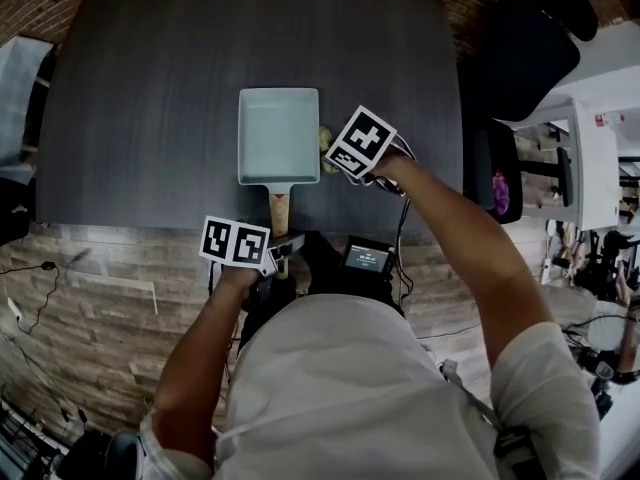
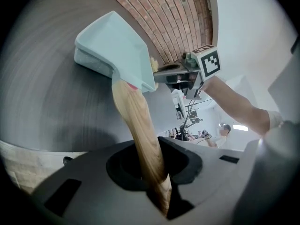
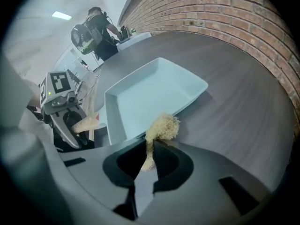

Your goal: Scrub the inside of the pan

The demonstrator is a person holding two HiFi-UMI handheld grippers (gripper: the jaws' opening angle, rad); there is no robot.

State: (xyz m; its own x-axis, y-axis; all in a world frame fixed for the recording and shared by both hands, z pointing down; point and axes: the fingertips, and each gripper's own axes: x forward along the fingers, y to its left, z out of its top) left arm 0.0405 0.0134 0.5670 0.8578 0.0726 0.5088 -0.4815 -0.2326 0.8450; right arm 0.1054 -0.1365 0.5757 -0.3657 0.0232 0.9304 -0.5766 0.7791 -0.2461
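A pale blue rectangular pan [image 1: 278, 133] lies flat on the dark grey table [image 1: 140, 88], its wooden handle [image 1: 279, 206] pointing toward me. My left gripper [image 1: 278, 240] is shut on the handle's end at the table's near edge; in the left gripper view the handle [image 2: 138, 121] runs between the jaws of the left gripper [image 2: 157, 182] up to the pan [image 2: 112, 46]. My right gripper [image 1: 330, 156] is shut on a yellowish fibrous scrubber [image 1: 324, 140]. The scrubber [image 3: 161, 128] sits just outside the pan's right rim [image 3: 187, 102], ahead of the right gripper [image 3: 149, 156]. The pan's inside looks bare.
A black chair [image 1: 530, 38] and a white shelf unit [image 1: 590, 168] stand to the right of the table. A brick wall [image 3: 225, 8] runs behind the table's far side. A person [image 3: 101, 29] stands far off in the room.
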